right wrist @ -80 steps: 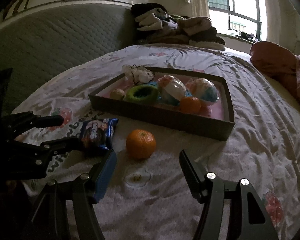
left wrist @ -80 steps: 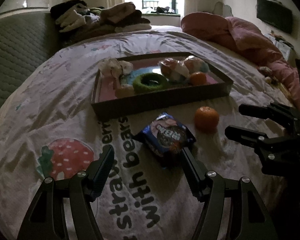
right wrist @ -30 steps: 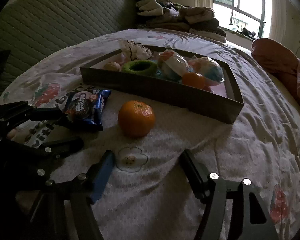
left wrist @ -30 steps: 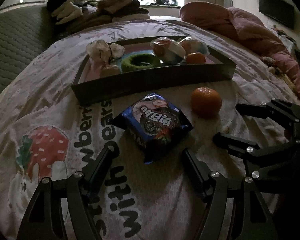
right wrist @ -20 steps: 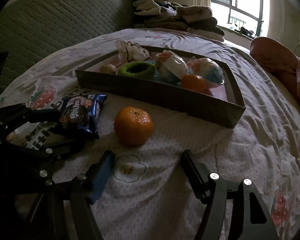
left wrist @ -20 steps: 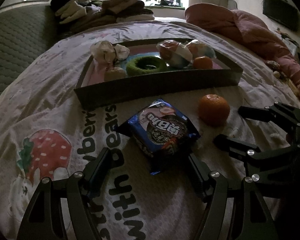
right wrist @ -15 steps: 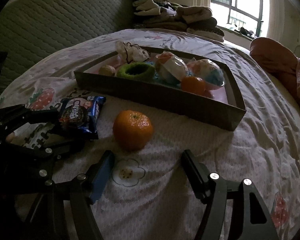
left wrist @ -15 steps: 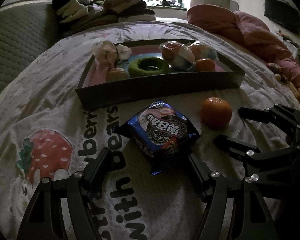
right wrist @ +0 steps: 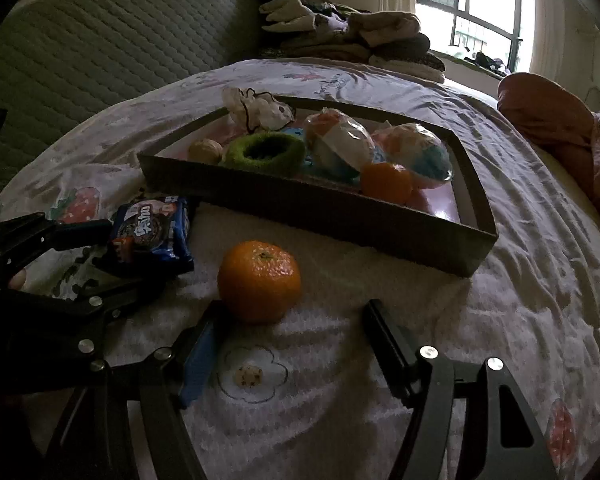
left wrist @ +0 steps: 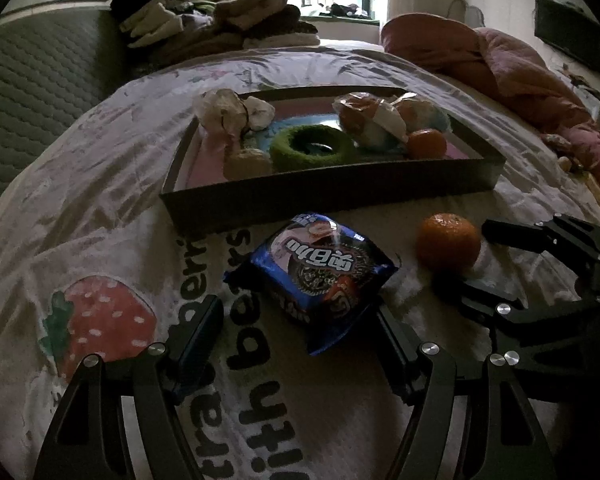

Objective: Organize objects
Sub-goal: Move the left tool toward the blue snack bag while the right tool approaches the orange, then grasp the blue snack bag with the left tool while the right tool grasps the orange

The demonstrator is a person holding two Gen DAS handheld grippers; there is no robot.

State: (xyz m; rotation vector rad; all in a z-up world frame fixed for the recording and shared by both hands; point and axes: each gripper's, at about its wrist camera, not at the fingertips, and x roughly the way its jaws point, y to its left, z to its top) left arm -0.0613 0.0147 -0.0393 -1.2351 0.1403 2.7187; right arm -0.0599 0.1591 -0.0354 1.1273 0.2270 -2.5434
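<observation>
A blue cookie packet (left wrist: 314, 270) lies on the bed sheet in front of a dark tray (left wrist: 332, 196). My left gripper (left wrist: 296, 320) is open, its fingers either side of the packet's near end. A loose orange (right wrist: 259, 281) lies right of the packet (right wrist: 152, 232). My right gripper (right wrist: 290, 322) is open, the orange just ahead between its fingertips. The tray (right wrist: 312, 208) holds a green ring (right wrist: 264, 154), two wrapped balls, a second orange (right wrist: 386, 182), a walnut and a white pouch.
A pile of folded clothes (left wrist: 216, 20) lies at the far end of the bed by a quilted headboard (right wrist: 100, 52). A pink duvet (left wrist: 512, 68) is bunched at the right. The right gripper shows in the left wrist view (left wrist: 512, 264).
Both grippers have moved forward and lower. The packet now lies between the left fingers and the orange sits close to the right fingertips. Both stay open.
</observation>
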